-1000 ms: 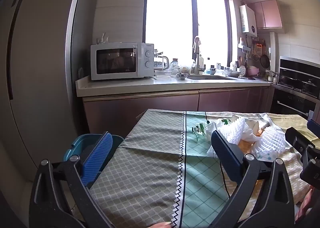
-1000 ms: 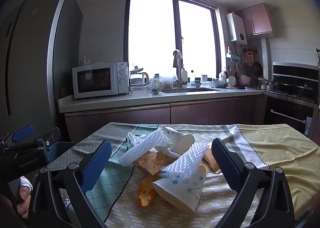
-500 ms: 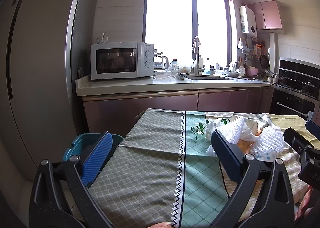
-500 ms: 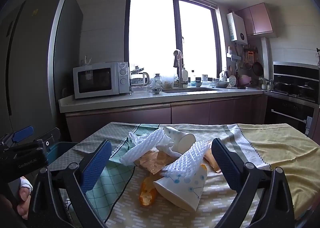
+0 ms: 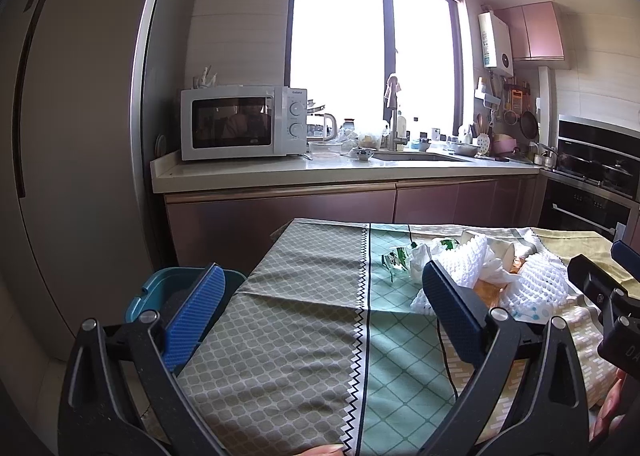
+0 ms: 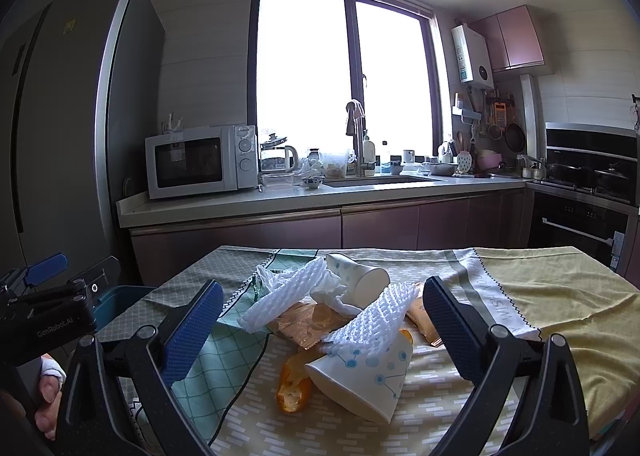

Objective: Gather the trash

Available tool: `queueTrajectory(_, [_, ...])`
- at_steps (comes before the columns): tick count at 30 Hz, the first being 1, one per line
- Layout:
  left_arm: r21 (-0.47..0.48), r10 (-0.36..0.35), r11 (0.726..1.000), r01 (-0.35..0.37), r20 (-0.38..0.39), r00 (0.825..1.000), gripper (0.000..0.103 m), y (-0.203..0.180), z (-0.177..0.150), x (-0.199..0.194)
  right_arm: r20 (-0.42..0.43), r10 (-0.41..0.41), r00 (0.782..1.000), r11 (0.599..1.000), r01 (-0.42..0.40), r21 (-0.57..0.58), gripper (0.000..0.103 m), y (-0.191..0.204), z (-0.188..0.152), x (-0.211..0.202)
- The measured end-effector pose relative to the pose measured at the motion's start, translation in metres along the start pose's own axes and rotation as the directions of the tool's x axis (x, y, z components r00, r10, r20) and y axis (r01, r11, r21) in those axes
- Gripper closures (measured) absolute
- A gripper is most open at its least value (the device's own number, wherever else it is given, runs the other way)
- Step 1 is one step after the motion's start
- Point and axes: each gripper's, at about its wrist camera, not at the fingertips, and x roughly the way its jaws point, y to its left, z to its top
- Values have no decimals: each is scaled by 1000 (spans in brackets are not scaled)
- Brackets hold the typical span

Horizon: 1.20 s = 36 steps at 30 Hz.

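A pile of trash lies on the clothed table (image 6: 560,296): a tipped paper cup with blue dots (image 6: 364,376), a second paper cup (image 6: 360,276), white foam nets (image 6: 372,324), crumpled tissue, a brown wrapper (image 6: 308,320) and an orange peel (image 6: 294,384). The right gripper (image 6: 322,320) is open and empty, its jaws either side of the pile, just short of it. The left gripper (image 5: 320,308) is open and empty over the table's left part; the pile (image 5: 480,272) lies to its right. A teal bin (image 5: 160,292) stands on the floor left of the table.
A kitchen counter (image 6: 320,196) runs behind the table with a white microwave (image 6: 200,162), a kettle, bowls and a sink. A tall fridge (image 5: 80,136) stands at the left. An oven (image 6: 588,216) is at the right. The left gripper shows at the right wrist view's left edge (image 6: 48,304).
Both views have shifted only slightly. Both grippers stay open and the trash pile has not moved.
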Motion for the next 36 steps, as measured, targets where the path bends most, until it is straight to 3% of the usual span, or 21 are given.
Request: queueTrajectory(36, [-2,-4,1000,4,4,1000,6,0,0,0,0,5,1000,1000,-5,8,6,-1,0,1])
